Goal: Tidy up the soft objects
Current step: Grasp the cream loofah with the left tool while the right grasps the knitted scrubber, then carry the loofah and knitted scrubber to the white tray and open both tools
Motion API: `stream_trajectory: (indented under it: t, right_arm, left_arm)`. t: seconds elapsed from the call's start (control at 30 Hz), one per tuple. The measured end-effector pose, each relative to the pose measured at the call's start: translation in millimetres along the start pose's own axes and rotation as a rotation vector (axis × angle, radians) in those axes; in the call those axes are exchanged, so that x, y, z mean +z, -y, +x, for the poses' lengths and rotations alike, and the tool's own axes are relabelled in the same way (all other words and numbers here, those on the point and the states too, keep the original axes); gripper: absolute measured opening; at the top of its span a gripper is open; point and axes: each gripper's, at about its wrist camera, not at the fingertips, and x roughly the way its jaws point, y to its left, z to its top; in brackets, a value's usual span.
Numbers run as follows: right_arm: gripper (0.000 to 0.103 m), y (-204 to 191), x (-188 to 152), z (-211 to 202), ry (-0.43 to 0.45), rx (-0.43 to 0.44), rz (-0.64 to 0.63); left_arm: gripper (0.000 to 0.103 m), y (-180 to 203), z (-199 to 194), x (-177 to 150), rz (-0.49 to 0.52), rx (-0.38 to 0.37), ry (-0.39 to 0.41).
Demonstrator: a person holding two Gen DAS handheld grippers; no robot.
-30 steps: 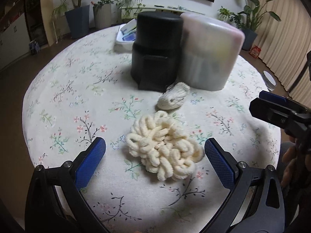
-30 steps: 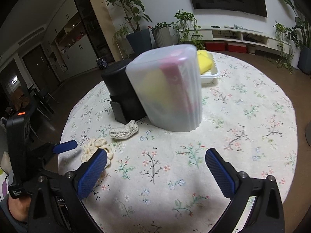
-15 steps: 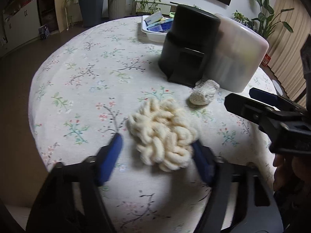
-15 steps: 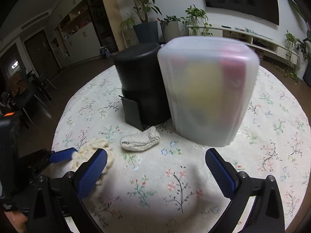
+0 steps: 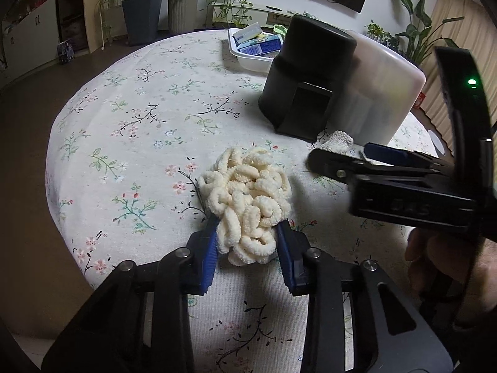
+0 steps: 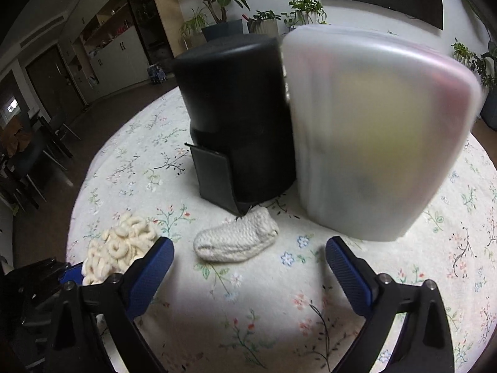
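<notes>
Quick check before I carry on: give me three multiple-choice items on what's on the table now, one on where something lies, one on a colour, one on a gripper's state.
1. Where does the knitted sock lie?
A. In the white tray
B. On the tablecloth in front of the black bin
C. Between the left gripper's jaws

2. What colour is the loopy yarn bundle?
A. Cream
B. Red
C. Black

3. How does the left gripper stand?
A. Wide open, away from everything
B. Shut on the yarn bundle
C. Shut on the sock

Answers:
1 B: the sock rests on the flowered tablecloth at the foot of the black bin, ahead of the open right gripper.
2 A: its thick loops are pale cream in both views.
3 B: its blue pads have just been closing and press the bundle from both sides.
</notes>
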Motion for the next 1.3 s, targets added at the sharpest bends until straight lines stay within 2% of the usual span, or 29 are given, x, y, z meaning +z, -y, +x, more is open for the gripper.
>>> stream_trajectory:
  t: [0.07, 0.27, 0.3, 0.37, 0.4, 0.7, 1.3]
  right_arm:
    - [0.095, -1.4, 1.7, 4.3, -0.008, -0.024, 0.001]
    - [0.079, -7.8, 3.6, 6.9, -0.002, -0.123, -0.064]
    - [0.074, -9.3, 3.2, 6.2, 0.001, -0.129, -0.071]
    - [0.057, -9.0, 3.1, 3.8, 0.012, -0.127, -0.075]
    - [0.055, -8.4, 3.2, 3.5, 0.014, -0.126, -0.076]
    - [0.052, 1.3, -13.7, -16.0, 0.019, -0.051, -0.048]
    - [0.052, 23.8, -52.5, -65.2, 0.011, -0.039, -0.038]
  left_arm:
    - [0.031, -1.5, 0.9, 1.3, -0.001, -0.007, 0.002]
    - [0.03, -2.0, 2.8, 2.3, 0.004, -0.02, 0.01]
    - [0.03, -2.4, 2.8, 2.5, 0.003, -0.023, 0.011]
    - [0.029, -3.0, 2.5, 2.8, -0.001, -0.029, 0.015]
    - [0.029, -2.9, 1.7, 2.8, -0.002, -0.032, 0.016]
    - [0.026, -1.4, -2.3, 1.7, -0.005, -0.063, 0.025]
    - [0.026, 24.3, -25.6, -10.9, 0.037, -0.095, 0.025]
